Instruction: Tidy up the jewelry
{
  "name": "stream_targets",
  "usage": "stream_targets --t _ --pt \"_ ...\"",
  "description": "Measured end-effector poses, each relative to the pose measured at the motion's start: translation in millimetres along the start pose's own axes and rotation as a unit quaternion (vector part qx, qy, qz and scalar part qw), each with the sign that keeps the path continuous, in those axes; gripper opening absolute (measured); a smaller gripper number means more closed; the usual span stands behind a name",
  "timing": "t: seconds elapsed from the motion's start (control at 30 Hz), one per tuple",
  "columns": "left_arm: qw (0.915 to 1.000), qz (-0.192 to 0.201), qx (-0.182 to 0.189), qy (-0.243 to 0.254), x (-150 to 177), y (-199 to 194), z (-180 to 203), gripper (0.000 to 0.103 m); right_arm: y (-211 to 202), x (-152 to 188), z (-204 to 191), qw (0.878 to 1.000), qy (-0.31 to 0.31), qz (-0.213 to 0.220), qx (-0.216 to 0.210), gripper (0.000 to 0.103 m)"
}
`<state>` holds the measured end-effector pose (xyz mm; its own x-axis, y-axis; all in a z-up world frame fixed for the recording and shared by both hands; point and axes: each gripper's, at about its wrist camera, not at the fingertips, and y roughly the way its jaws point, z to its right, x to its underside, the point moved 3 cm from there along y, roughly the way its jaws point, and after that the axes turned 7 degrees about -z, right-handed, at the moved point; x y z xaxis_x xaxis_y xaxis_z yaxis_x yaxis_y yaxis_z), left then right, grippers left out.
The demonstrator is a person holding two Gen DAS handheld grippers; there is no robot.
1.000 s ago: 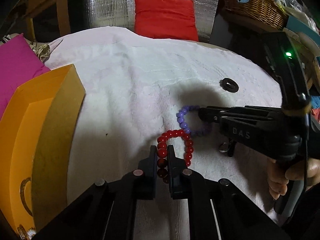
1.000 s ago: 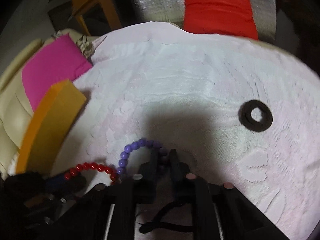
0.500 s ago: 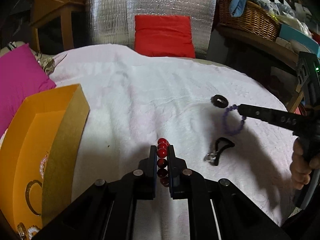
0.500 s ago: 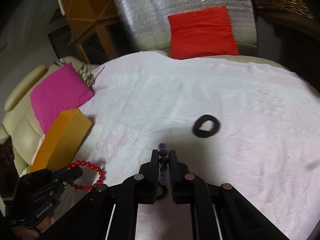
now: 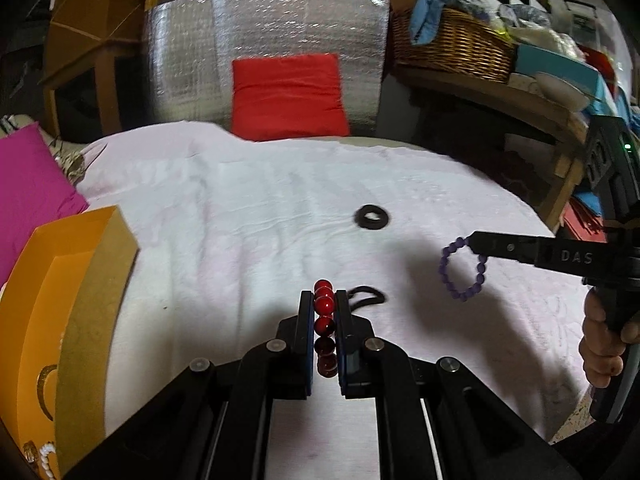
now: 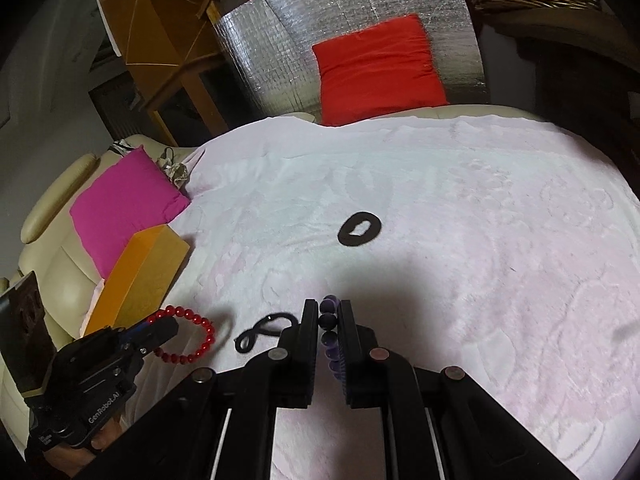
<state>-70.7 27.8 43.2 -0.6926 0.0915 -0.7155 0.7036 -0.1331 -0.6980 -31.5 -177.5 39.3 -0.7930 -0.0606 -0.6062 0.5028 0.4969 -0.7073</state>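
Left tool (image 5: 324,300): closed tight on the red bead bracelet (image 5: 324,322); beads run in a line between its two fingers, and the loop hangs clear of the cloth, as the right wrist view shows (image 6: 188,336).
Right tool (image 6: 329,312): clamped on the purple bead bracelet (image 6: 330,332); in the left wrist view the loop (image 5: 462,270) dangles from the fingertips above the cloth.
Hands: a person's hand (image 5: 600,340) grips the right tool's handle at the right edge of the left wrist view; another hand (image 6: 76,454) holds the left tool low in the right wrist view.
Black cord (image 6: 260,330): a thin loop lying on the cloth just ahead of both tools, between them.
Orange box (image 5: 52,320): open, at the left edge of the cloth beside the left tool; a gold bangle (image 5: 46,390) and a string of white beads (image 5: 46,458) lie inside.
White cloth (image 6: 460,220): textured cover spread over the surface that carries everything.
Black ring (image 6: 359,229): flat, lying on the cloth farther out, well apart from both bracelets.
Pink cushion (image 6: 124,204): past the orange box, on the cream sofa (image 6: 52,216).
Red cushion (image 5: 288,96): at the far edge of the cloth, leaning against a silver foil panel (image 5: 264,24).
Wicker basket (image 5: 452,46): far right, on a shelf, with blue fabric in it.
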Motion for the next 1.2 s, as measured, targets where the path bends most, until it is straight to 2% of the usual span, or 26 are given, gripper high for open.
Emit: stream_targets --t 0.13,0.3,0.73,0.77,0.83,0.87,0.9,0.97,1.1,1.2 --pt "0.9998 -0.006 0.002 0.019 2.9 3.0 18.6 0.01 -4.4 10.3 9.2 1.0 0.012 -0.012 -0.002 0.011" --pt "0.9989 -0.016 -0.019 0.04 5.3 9.9 35.9 0.01 -2.1 23.2 18.5 0.999 0.016 -0.032 0.012 0.011" --pt "0.9933 -0.084 -0.069 0.039 15.1 49.6 32.3 0.01 25.5 36.8 48.5 0.993 0.043 -0.096 0.053 0.011" --pt "0.9926 -0.09 -0.072 0.038 16.0 52.5 30.9 0.013 27.2 37.7 49.2 0.993 0.043 -0.1 0.053 0.011" --pt "0.9909 -0.106 -0.077 0.033 18.7 57.7 26.7 0.029 27.0 36.9 48.1 0.993 0.042 -0.1 0.051 0.012" --pt "0.99 -0.113 -0.08 0.029 20.2 60.2 24.0 0.041 26.7 37.0 48.5 0.993 0.045 -0.101 0.049 0.012" --pt "0.9892 -0.119 -0.083 0.024 21.6 62.2 20.8 0.047 26.9 37.1 49.7 0.992 0.049 -0.104 0.045 0.012" --pt "0.9888 -0.129 -0.073 0.013 24.0 64.8 14.3 0.051 27.3 37.0 52.9 0.992 0.058 -0.107 0.039 0.012" --pt "0.9891 -0.138 -0.047 -0.019 28.4 64.2 -2.1 0.068 27.0 38.0 54.9 0.992 0.054 -0.11 0.041 0.013" --pt "0.9887 -0.146 -0.014 -0.031 32.5 64.3 -8.9 0.071 27.1 38.9 53.2 0.992 0.052 -0.113 0.036 0.02"
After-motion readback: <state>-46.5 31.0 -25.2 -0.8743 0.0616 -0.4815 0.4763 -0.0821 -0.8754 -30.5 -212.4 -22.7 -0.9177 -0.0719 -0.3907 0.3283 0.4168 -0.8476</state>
